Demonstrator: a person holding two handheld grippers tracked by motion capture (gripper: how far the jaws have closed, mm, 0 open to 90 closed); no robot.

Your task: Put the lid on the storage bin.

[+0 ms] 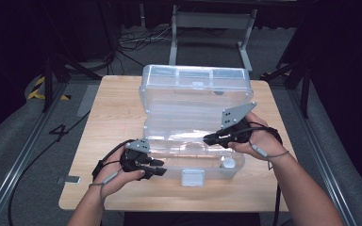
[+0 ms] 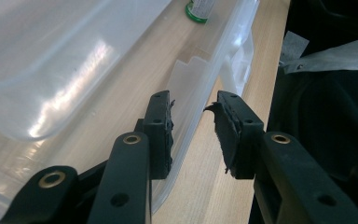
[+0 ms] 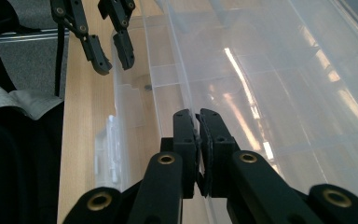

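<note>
The clear plastic box [image 1: 195, 122] sits open in the middle of the wooden table [image 1: 113, 117], its lid [image 1: 198, 87] standing up at the far side. The right gripper [image 3: 198, 122] is pressed together on the thin wall, so I think it should keep this pinch to hold the box steady. The left gripper [image 2: 193, 108] is spread astride the front wall [image 2: 200, 107] without pressing it; before closing it should go a little deeper and stay away from the latch [image 1: 192, 177].

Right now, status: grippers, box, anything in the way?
Left gripper open, astride front wall of clear box. Right gripper shut on a wall. Lid up. Small bottle inside.
</note>
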